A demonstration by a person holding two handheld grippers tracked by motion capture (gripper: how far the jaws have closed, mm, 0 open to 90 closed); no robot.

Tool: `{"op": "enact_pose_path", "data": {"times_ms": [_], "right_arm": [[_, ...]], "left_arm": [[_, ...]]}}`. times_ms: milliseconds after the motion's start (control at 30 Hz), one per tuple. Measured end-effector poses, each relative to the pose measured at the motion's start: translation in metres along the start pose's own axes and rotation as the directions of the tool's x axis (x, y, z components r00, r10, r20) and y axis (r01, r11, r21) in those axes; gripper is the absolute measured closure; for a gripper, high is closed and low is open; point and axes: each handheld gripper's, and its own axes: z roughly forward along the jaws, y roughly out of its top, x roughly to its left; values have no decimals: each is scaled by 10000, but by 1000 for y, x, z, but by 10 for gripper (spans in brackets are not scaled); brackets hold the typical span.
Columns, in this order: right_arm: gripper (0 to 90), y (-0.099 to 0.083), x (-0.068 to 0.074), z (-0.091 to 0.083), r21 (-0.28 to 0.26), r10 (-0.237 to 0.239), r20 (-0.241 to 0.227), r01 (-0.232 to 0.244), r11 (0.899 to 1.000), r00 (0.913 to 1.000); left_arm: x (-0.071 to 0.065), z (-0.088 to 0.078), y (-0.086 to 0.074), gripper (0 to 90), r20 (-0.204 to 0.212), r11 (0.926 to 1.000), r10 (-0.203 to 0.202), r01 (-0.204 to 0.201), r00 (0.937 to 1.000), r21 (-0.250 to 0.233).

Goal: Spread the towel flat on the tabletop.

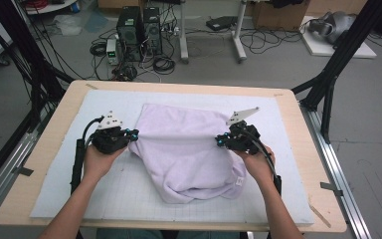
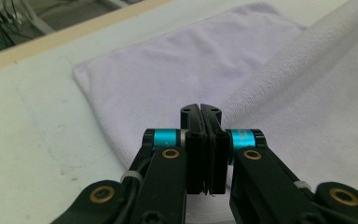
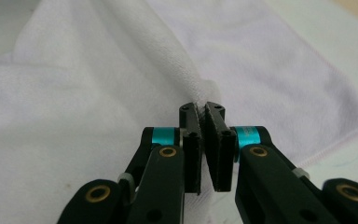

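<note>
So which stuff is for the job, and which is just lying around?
For the job:
- lilac towel, lying on the white mat
- left tool, pinched shut on the towel's left edge
- right tool, pinched shut on its right edge

Just lying about:
- computer towers on the floor
- tangled cables beside them
- cardboard box further back
</note>
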Motion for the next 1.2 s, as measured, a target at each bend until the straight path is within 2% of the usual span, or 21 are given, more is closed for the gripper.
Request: {"op": "enact_pose_path", "data": {"times_ms": [67, 100, 133, 200, 267, 300, 333, 433, 500, 600, 733, 900, 967, 1033, 1100, 1167, 1200], "right_arm": [[858, -3, -7, 18, 529, 123, 46, -126, 9985, 9999], [854, -6, -9, 28, 747, 211, -9, -210, 9970, 9998], [846, -9, -12, 38, 1100, 364, -117, -349, 9933, 9993], [794, -14, -16, 46, 1384, 558, -198, -525, 9890, 9982], [732, -17, -18, 42, 1067, 668, -226, -640, 9922, 9975], [691, -17, -17, 36, 869, 821, -290, -793, 9931, 9962], [663, -16, -15, 29, 603, 763, -313, -744, 9954, 9966], [603, -14, -3, 6, -64, 413, -223, -415, 9991, 9989], [583, -16, 8, -6, -441, 175, -443, -195, 9988, 9989], [560, -25, 25, -16, -677, -261, -654, 216, 9975, 9975], [541, -39, 48, -20, -737, -724, -960, 655, 9951, 9927], [514, -55, 70, -13, -481, -1261, -1247, 1209, 9915, 9842], [505, -61, 73, -8, -401, -1302, -1365, 1258, 9912, 9820], [505, -66, 74, -1, -253, -1125, -1466, 1100, 9936, 9828], [510, -70, 73, 9, -32, -1042, -1544, 1049, 9945, 9825], [547, -71, 73, 19, 159, -993, -1584, 1031, 9945, 9824], [588, -71, 73, 22, 228, -938, -1659, 989, 9948, 9817]], "left_arm": [[2, 12, -3, 867, -23, 9985, 16, -15, 10000, 542], [2, 18, -6, 826, -33, 9961, 10, -7, 10000, 884], [3, 20, -7, 752, 6, 9950, -44, 43, 10000, 993], [4, 18, -8, 663, 122, 9950, -166, 153, 9998, 987], [4, 9, -7, 595, 58, 9972, -273, 268, 9996, 696], [4, 4, -6, 569, 72, 9983, -277, 273, 9996, 517], [3, 0, -6, 555, 79, 9990, -260, 257, 9996, 373], [-4, -12, -7, 508, 158, 9994, 35, -40, 9999, 346], [-12, -17, -11, 499, 212, 9995, 243, -248, 9995, 208], [-24, -20, -17, 480, 488, 9989, 387, -400, 9981, 261], [-45, -18, -28, 483, 1013, 9971, 662, -696, 9926, 299], [-66, -11, -41, 487, 1712, 9929, 907, -1023, 9811, 602], [-74, -6, -43, 479, 2001, 9888, 1012, -1208, 9745, 879], [-80, -1, -44, 478, 2286, 9829, 1199, -1480, 9661, 1098], [-85, 6, -46, 480, 2489, 9724, 1366, -1777, 9589, 1511], [-90, 14, -50, 521, 2515, 9610, 1612, -2098, 9543, 1802], [-91, 14, -52, 533, 2406, 9690, 1574, -1967, 9578, 1493]]}}
